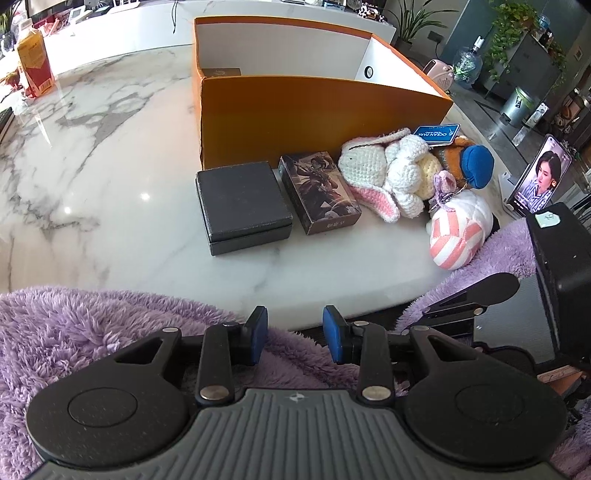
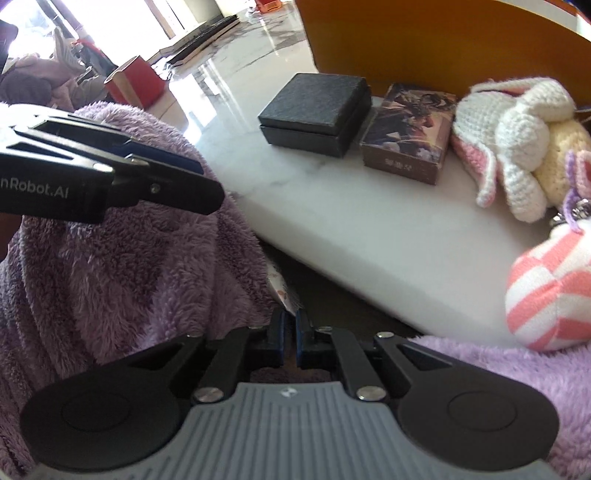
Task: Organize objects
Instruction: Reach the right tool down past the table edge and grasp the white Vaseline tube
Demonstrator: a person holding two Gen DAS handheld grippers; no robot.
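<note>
Though well ahead of fingers (image 1: 260, 328), black box (image 1: 242, 206).

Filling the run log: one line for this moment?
left gripper open, empty | right gripper shut, empty | black box on table, untouched

Bright daylight is thrown from a blown-out window (image 2: 33, 22), glare is seen on the desk (image 1: 144, 195), and edges are bent by fisheye distortion.
</note>
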